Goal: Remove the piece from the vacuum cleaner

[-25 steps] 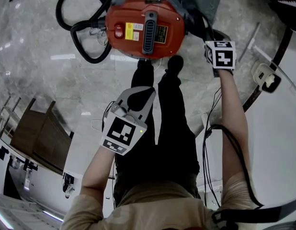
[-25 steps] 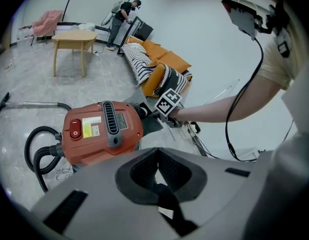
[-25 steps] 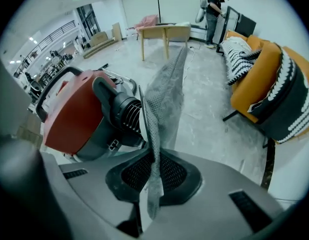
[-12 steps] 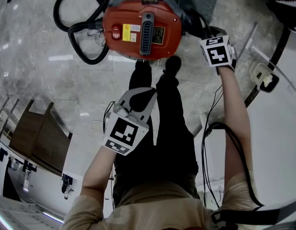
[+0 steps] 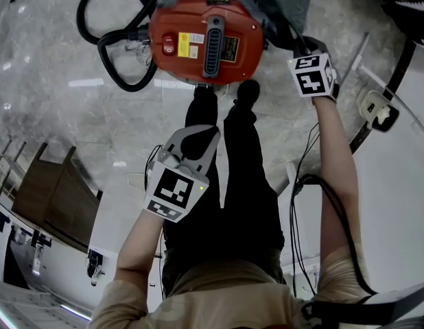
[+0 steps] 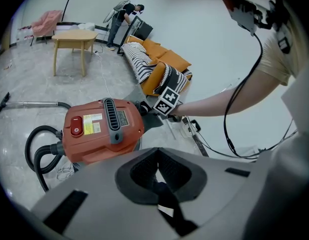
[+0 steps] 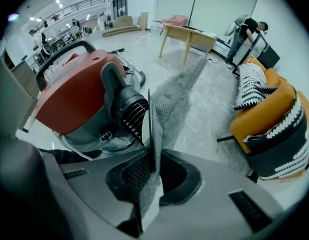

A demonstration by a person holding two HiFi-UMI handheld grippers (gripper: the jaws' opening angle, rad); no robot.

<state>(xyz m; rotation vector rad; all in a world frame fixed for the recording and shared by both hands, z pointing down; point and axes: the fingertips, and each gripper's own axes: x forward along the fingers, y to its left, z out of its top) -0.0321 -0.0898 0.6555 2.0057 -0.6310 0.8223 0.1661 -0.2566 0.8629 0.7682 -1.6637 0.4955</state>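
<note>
On the marble floor point(image 5: 61, 115), the right gripper point(image 7: 152, 171) pinches the grey mesh piece point(image 7: 174, 99) just right of the vacuum point(image 5: 205, 40). It looks nearly free but not yet carried clear. The left gripper point(image 6: 157, 176) hangs nearer, closed and empty.

Pale marble floor point(image 5: 54, 60) bears wooden table point(image 6: 74, 36), orange sofa point(image 6: 167, 61).

- A beige short-sleeved shirt point(image 5: 219, 290), black trousers point(image 5: 248, 184) and black shoes point(image 5: 250, 88) are worn.
- The left gripper point(image 5: 198, 137) and right gripper point(image 7: 152, 166) have smooth grey shells with black ribbed pads point(image 6: 142, 171).
- Each carries a white marker cube point(image 5: 172, 192) printed with black squares; the left one shows a small green light point(image 5: 200, 188).
- Black cables point(image 5: 323, 187) trail beside the right arm.
</note>
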